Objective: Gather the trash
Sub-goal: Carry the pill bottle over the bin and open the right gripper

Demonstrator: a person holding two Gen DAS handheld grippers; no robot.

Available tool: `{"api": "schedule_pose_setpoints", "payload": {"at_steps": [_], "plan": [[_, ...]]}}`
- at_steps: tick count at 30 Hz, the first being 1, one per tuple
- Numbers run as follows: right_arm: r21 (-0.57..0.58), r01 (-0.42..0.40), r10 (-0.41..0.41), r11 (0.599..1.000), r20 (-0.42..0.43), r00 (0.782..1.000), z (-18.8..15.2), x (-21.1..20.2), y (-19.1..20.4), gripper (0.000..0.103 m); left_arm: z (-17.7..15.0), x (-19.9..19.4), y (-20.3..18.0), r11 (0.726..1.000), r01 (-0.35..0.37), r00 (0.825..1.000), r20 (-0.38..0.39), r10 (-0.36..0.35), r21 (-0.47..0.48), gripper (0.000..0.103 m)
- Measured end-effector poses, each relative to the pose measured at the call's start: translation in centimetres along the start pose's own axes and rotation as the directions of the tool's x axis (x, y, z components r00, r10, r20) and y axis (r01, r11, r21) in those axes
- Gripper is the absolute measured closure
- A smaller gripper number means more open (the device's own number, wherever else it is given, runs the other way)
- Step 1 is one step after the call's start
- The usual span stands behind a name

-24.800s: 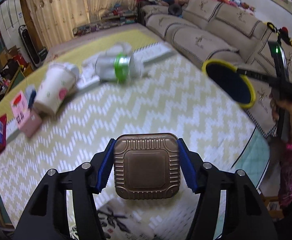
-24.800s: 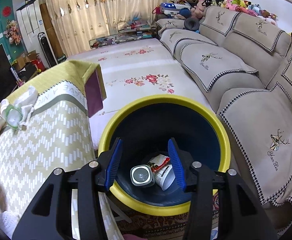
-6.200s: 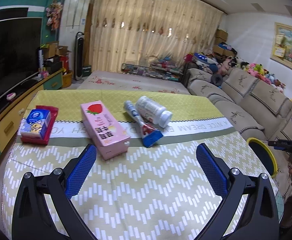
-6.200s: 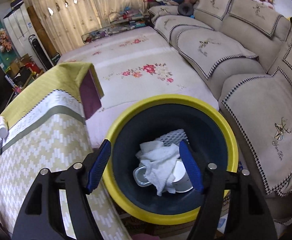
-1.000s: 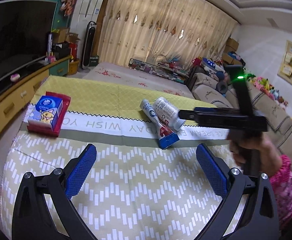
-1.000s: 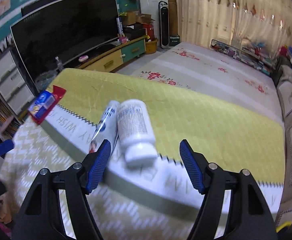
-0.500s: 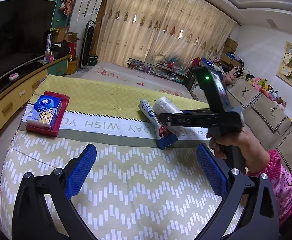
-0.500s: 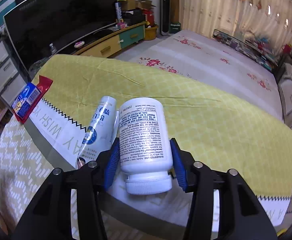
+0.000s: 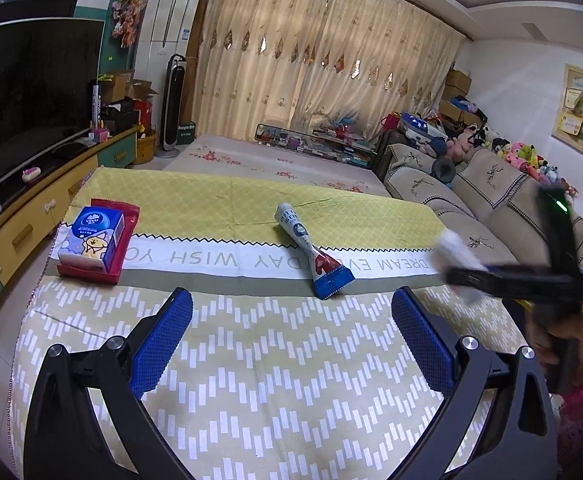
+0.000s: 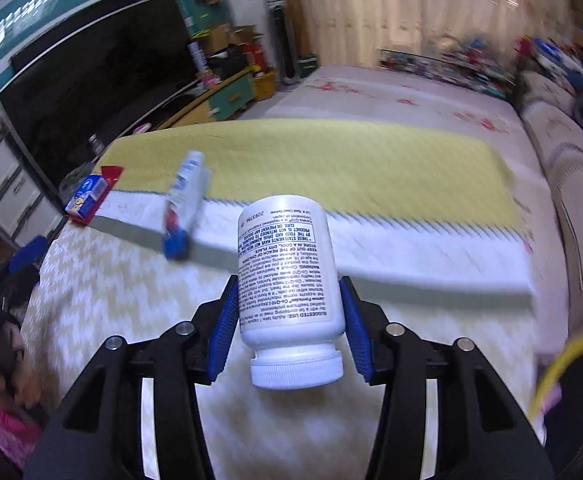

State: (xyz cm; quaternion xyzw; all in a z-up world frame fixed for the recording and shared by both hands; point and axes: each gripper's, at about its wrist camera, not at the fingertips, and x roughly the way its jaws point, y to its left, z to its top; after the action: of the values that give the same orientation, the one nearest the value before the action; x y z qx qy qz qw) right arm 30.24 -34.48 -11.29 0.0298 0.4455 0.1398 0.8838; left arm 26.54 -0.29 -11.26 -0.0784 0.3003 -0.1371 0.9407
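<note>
The right gripper (image 10: pixel 289 324) clamps a white pill bottle (image 10: pixel 287 276), cap toward the camera, above the cloth-covered desk (image 9: pixel 251 380), while the left gripper (image 9: pixel 291 338) hangs open and empty on the near side of a squeezed tube (image 9: pixel 311 248) lying on the cloth.

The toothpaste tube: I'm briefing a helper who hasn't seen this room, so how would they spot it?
Start at the table with the yellow zigzag cloth. The toothpaste tube lies flat across its white lettered band, right of the tissue pack. It is the only long, thin item, white with a flattened red-and-blue end.
</note>
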Motion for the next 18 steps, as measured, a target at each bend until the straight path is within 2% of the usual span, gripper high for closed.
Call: {"api": "schedule_pose_setpoints", "payload": {"at_steps": [4,7,10,14,18], "plan": [[0.105,0.113,-0.116,0.988,0.026,0.993,-4.0,-3.9,-5.5,0.056,-0.1,-0.1,0.0,1.0,-0.018,1.0,0.006,0.018,0.005,0.005],[0.204,0.2,-0.206,0.958,0.011,0.978,-6.8,-6.1,-10.5,0.056,-0.1,0.0,-0.1,1.0,-0.026,1.0,0.005,0.026,0.007,0.005],[0.306,0.288,-0.292,0.907,-0.032,0.956,-9.5,-7.7,-15.9,0.056,-0.2,0.0,-0.2,0.999,-0.043,0.999,0.009,0.043,0.017,0.005],[0.386,0.36,-0.357,0.849,-0.083,0.93,-12.1,-8.0,-20.2,0.056,-0.3,0.0,-0.4,0.998,-0.057,0.998,0.011,0.056,0.028,0.005],[0.427,0.402,-0.386,0.81,-0.128,0.914,-13.5,-7.1,-22.9,0.055,-0.3,0.1,-0.4,0.998,-0.06,0.998,0.006,0.06,0.036,0.005]]}}
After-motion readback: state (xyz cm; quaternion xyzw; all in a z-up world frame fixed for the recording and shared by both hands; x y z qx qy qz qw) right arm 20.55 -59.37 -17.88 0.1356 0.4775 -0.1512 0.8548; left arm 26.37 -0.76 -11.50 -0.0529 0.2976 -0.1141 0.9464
